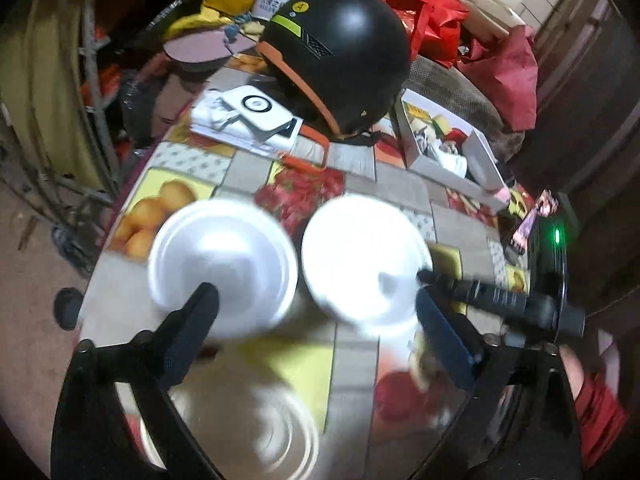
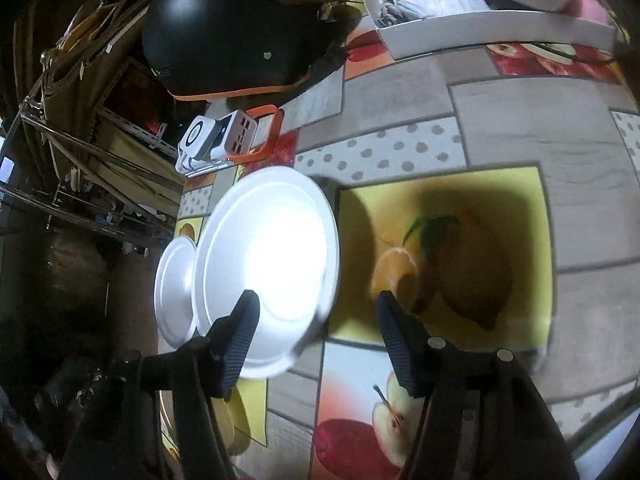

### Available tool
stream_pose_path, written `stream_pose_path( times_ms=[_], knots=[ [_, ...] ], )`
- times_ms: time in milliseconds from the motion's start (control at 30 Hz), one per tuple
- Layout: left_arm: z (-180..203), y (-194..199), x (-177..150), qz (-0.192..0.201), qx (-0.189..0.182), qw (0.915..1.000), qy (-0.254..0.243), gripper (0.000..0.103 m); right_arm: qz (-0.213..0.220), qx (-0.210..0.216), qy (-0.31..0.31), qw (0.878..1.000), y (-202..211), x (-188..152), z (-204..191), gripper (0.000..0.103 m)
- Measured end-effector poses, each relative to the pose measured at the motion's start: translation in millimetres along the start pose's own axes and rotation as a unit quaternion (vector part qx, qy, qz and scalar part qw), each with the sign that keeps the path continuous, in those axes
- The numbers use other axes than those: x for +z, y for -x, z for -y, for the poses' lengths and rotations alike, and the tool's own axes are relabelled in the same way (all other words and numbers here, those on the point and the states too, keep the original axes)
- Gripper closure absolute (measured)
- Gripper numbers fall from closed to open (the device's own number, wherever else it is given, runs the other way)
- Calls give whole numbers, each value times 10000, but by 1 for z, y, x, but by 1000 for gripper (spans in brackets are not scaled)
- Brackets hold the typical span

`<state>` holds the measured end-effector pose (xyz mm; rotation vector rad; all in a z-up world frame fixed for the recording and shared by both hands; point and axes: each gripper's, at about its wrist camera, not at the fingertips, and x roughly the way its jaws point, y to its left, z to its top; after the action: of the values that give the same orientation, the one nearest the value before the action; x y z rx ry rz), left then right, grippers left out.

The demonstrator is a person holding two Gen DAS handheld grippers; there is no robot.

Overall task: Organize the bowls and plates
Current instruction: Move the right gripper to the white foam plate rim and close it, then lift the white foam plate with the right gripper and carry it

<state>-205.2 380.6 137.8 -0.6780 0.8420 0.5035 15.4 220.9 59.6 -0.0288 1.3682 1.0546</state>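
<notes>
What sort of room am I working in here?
Probably a cluttered home room, storage or dining: a fruit-print tablecloth on the table, a black helmet beside white plates, and red bags piled behind.

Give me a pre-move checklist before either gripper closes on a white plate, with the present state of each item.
1. Right gripper straddles the near edge of the large white plate: ok.
2. Right pads pressing on the plate: not ok, a gap shows.
3. Left gripper open, nothing held: ok.
4. Small white plate beside the large one, whether touching it: cannot tell.
5. Black helmet clear of both plates: ok.
6. Third dish under the left gripper, its kind: cannot tell, blurred.
</notes>
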Motion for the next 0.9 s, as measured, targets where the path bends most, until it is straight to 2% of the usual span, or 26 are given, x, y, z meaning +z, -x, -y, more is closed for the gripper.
stream_pose_path(
  times_ms=[67, 167, 233, 267, 300, 333, 567, 633, 700, 800, 833, 867, 900],
  knots=[
    [-4, -13, 24, -140, 6, 9999, -14, 9, -85, 52, -45, 9999, -8, 3, 0, 49],
    [-5, -36, 54, -411, -79, 9986, -324, 12, -169, 48, -23, 9998, -17, 7, -2, 61],
    [-2, -54, 68, -643, -112, 9956, -679, 15, -277, -51, -11, 9996, -24, 7, -2, 73],
    [0, -61, 70, -732, -119, 9939, -818, 16, -345, -29, -49, 9994, -26, 6, 0, 86],
    [3, -70, 74, -862, -140, 9912, -990, 17, -376, 13, -77, 9993, -27, 5, 2, 94],
    [5, -77, 75, -960, -170, 9890, -1112, 20, -386, 44, -95, 9992, -25, 4, 4, 97],
    [34, -118, 60, -1737, -571, 9662, -1817, 23, -192, 100, -233, 9995, 3, 4, 24, 99],
    [45, -125, 50, -1873, -579, 9600, -1997, 23, -171, 59, -236, 9996, 6, 5, 27, 99],
    [53, -134, 42, -2007, -534, 9556, -2091, 28, -131, 29, -227, 9997, 11, 4, 30, 99],
    [58, -140, 31, -2211, -544, 9512, -2083, 56, -87, 36, -200, 9998, 20, -1, 33, 99],
    [60, -140, 26, -2286, -558, 9490, -2100, 68, -81, 49, -201, 9998, 24, -3, 32, 99],
    [63, -138, 19, -2350, -578, 9464, -2141, 76, -81, 56, -201, 9997, 27, -5, 33, 99],
    [66, -135, 13, -2354, -552, 9451, -2200, 76, -87, 42, -178, 9998, 32, -9, 33, 99]
  ],
)
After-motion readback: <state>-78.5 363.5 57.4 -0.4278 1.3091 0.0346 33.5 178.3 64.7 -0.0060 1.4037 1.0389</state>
